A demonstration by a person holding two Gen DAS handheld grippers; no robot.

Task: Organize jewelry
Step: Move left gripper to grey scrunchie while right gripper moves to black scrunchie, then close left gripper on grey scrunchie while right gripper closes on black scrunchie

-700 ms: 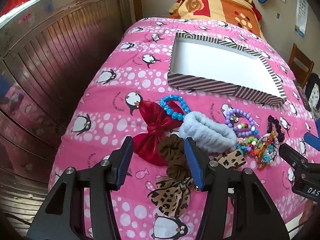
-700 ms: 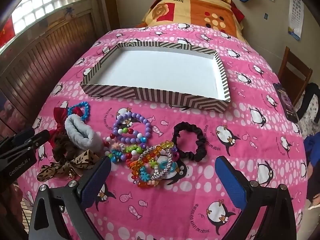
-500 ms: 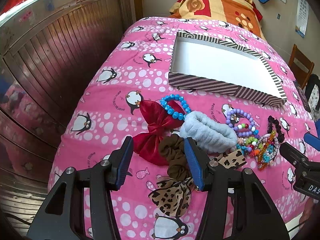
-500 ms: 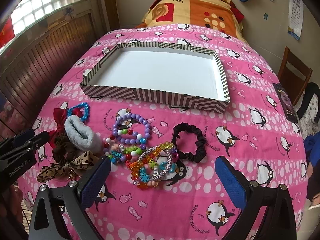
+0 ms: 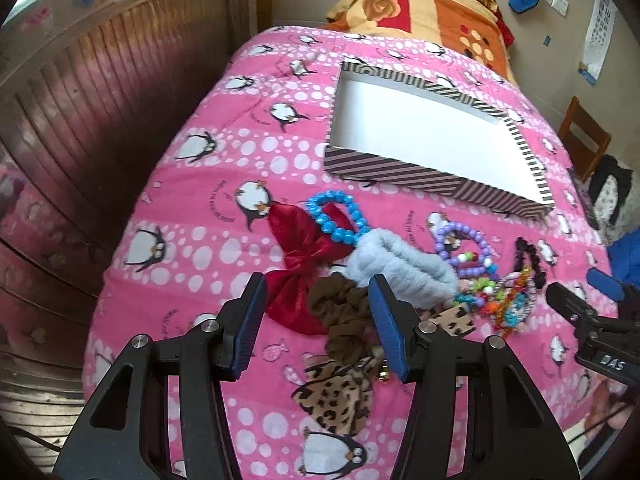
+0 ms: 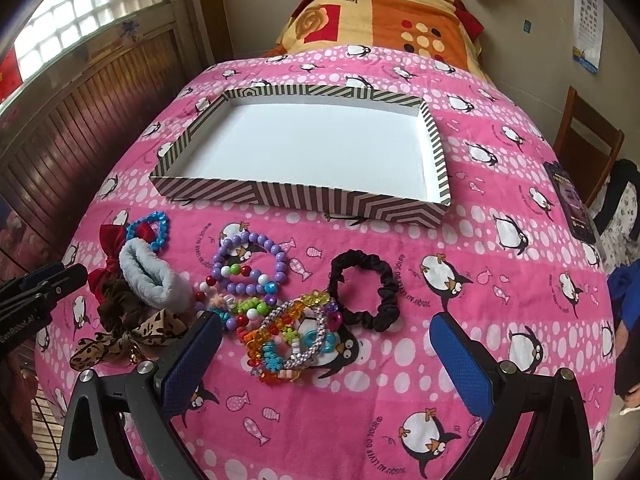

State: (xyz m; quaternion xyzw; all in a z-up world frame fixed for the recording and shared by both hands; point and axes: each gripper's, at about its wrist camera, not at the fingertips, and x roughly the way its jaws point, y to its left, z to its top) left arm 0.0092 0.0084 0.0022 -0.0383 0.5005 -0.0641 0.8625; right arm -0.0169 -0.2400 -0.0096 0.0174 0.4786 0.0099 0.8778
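A striped box (image 5: 424, 178) with a white, empty floor lies on the pink penguin blanket; it also shows in the right wrist view (image 6: 304, 196). Near the front lie a red bow (image 5: 304, 256), blue bead bracelet (image 5: 338, 216), grey fluffy scrunchie (image 5: 400, 270), brown scrunchie (image 5: 344, 320), leopard bow (image 5: 340, 392), purple bead bracelet (image 6: 248, 264), colourful bead bracelets (image 6: 292, 340) and black scrunchie (image 6: 364, 290). My left gripper (image 5: 318, 328) is open, its jaws either side of the brown scrunchie and above it. My right gripper (image 6: 326, 364) is wide open, just short of the colourful bracelets.
A wooden panelled wall (image 5: 80, 128) runs along the bed's left side. An orange patterned blanket (image 6: 384, 12) lies at the far end. A wooden chair (image 6: 588, 148) and a dark phone-like item (image 6: 572, 204) are at the right edge.
Both grippers have shifted only slightly; the left one has tilted a little to the left. Nothing on the blanket has moved.
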